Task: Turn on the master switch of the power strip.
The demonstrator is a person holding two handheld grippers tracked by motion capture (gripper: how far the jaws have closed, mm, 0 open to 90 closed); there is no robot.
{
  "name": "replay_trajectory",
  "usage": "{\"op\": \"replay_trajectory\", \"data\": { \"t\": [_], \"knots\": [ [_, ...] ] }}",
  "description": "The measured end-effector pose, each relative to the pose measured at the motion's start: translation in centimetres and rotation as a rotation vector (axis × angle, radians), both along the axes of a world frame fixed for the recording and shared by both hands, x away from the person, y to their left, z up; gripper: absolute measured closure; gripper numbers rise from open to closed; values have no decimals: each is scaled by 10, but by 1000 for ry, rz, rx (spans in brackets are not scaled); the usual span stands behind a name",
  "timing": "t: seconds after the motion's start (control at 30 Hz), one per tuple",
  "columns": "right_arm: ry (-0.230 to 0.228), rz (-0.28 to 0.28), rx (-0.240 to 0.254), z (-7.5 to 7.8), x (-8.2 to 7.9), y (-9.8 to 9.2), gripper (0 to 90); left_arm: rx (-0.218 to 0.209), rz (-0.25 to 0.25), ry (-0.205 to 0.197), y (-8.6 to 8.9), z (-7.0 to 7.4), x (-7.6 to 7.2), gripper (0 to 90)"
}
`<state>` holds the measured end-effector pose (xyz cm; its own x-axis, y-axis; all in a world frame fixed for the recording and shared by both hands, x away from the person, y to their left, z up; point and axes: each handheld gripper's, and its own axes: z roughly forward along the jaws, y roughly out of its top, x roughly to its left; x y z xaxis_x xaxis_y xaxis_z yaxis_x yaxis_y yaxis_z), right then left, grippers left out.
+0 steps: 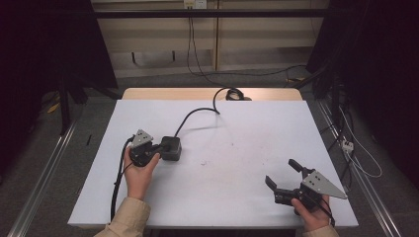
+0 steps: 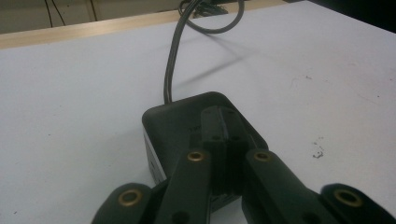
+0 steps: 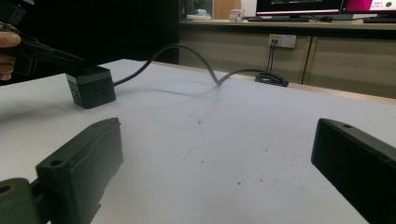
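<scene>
The dark grey cube-shaped power block with sockets in its sides sits on the left half of the white table top, roughly midway between the near and far edges, and the left gripper rests its tips on the block's upper face. Nearest the person, at the table's near right, the right gripper is held in the right hand low over the bare surface, its two black jaws spread wide apart with nothing between them; in the right gripper view they stand at either side of the picture with open table between. A grey three-cornered plate sits on top of it. Farther in on the left, the left hand, in a beige sleeve, holds the left gripper. In the left gripper view its jaws are pressed together, pad against pad, lying on top of the block and gripping nothing. From the block's far side a thick grey cable arches up off the table, comes down again, and runs on to a dark coil lying on the wooden strip at the table's far edge. Beyond that are floor cables and a pale wall with an outlet.
</scene>
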<state>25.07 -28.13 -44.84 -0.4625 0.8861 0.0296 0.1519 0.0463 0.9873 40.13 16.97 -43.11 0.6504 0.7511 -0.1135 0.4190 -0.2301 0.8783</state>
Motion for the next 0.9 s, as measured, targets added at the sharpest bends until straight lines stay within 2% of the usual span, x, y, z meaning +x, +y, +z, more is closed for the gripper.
{"op": "replay_trajectory", "data": {
  "t": [0.13,0.33,0.47,0.53,0.67,0.8,0.83,0.9],
  "knots": [
    [-1,1,-1,0,0,0,17,-2,5,14,0,0,0,900],
    [-1,1,0,0,0,0,17,-3,6,7,0,0,0,900],
    [-1,4,3,0,0,0,17,23,3,-36,-2,-1,-1,900],
    [0,5,3,0,0,0,17,-14,7,-14,0,-1,0,900],
    [1,3,6,0,1,-1,17,-21,-4,-10,0,-1,0,900],
    [2,2,6,0,1,0,17,-28,0,-22,0,1,-1,900],
    [0,5,5,1,1,0,17,-46,0,-22,0,2,-2,900],
    [1,6,2,0,1,0,17,-51,-1,-22,1,4,-2,900]
  ]
}}
